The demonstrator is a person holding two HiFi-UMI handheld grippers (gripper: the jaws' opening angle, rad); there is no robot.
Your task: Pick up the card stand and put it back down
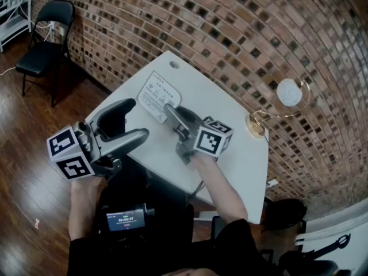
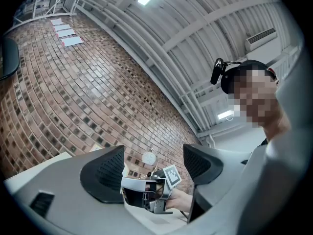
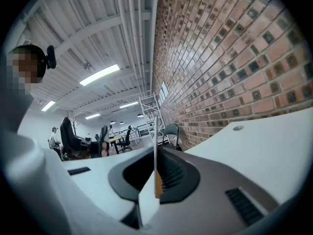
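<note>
The card stand is a white printed card on the white table, near its far left corner. My right gripper is shut on the card's near edge. In the right gripper view the card shows edge-on as a thin upright sheet pinched between the two dark jaws. Whether its base touches the table I cannot tell. My left gripper hangs off the table's left edge with its jaws wide apart and nothing between them. The left gripper view looks between them at the right gripper's marker cube.
A gold wire stand with a white disc stands at the table's right corner against the brick wall. A cable hole marks the far corner. A black folding chair sits on the wooden floor at upper left.
</note>
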